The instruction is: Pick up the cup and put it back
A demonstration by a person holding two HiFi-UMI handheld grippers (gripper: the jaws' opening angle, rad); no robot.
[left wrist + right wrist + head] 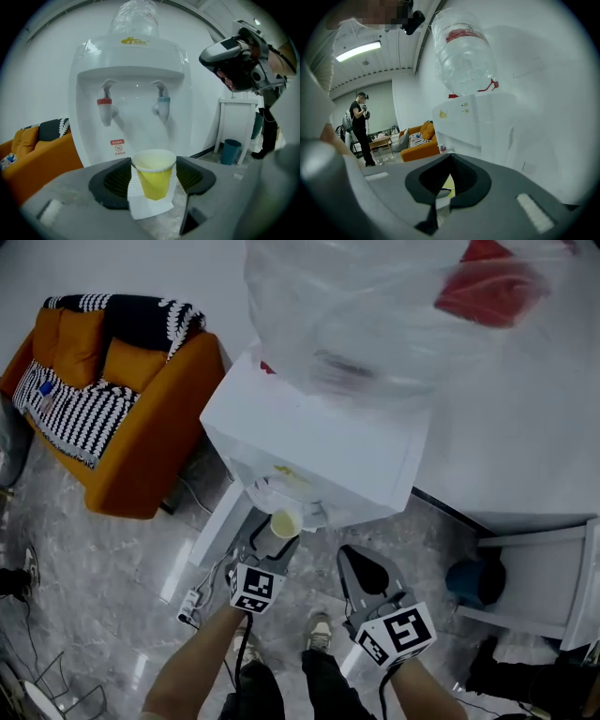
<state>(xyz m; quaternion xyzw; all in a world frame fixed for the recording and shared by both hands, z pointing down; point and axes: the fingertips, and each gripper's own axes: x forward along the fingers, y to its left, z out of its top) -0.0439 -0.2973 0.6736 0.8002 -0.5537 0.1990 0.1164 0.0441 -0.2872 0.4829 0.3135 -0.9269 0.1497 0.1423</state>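
Observation:
A yellow paper cup [285, 522] [153, 176] with a white rim hangs in the air in front of the white water dispenser [319, 442] [131, 93]. My left gripper [279, 534] [154, 169] is shut on it, one dark pad on each side, below the level of the red tap [105, 105] and the blue tap [162, 103]. A white paper piece hangs under the cup. My right gripper [363, 565] [450, 159] is to the right of it, jaws together with nothing between them.
A large clear bottle [375, 315] tops the dispenser. An orange sofa [103, 399] stands at the left. At the right are a white rack [534, 587] and a teal bin [475, 582]. A power strip [190, 604] lies on the floor. Another person [360, 126] stands far off.

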